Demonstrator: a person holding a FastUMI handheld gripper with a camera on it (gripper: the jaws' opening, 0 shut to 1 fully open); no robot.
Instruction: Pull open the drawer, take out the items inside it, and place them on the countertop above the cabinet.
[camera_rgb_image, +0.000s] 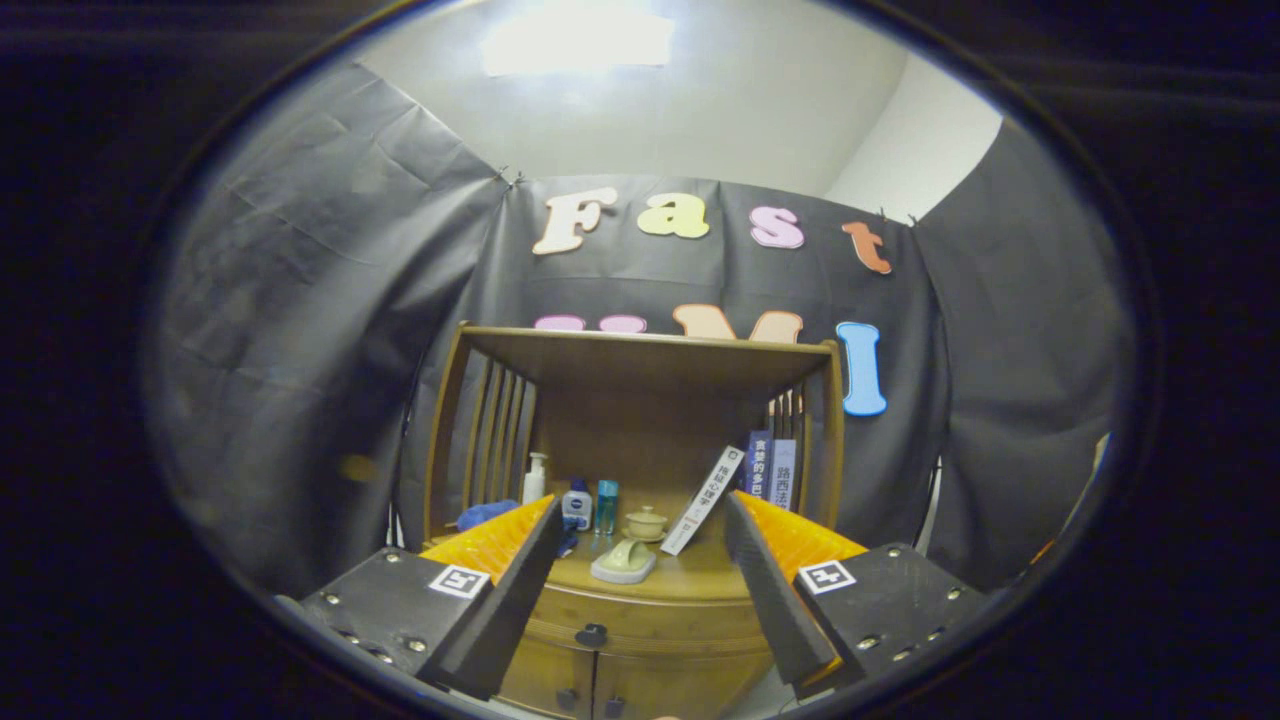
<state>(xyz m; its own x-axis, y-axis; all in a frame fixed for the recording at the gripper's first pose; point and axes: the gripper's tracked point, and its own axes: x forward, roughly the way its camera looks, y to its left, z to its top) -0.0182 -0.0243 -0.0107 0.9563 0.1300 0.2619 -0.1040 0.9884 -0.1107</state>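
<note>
A wooden cabinet (640, 610) with a hutch shelf stands against the booth wall, beyond my fingers. Its drawer (650, 622) is closed, and a dark knob (591, 634) shows on its front, between the fingers and a little past them. The countertop (690, 580) above the drawer holds a pale green soap-dish-like item (624, 562). My gripper (640, 555) is open, its fingers spread wide with nothing between them, some distance in front of the cabinet.
On the countertop stand a white pump bottle (535, 478), two small bottles (590, 505), a lidded cup on a saucer (646, 523), a blue cloth (487, 514) and several books (770, 470), one leaning. Two lower doors (590, 690) with knobs sit under the drawer.
</note>
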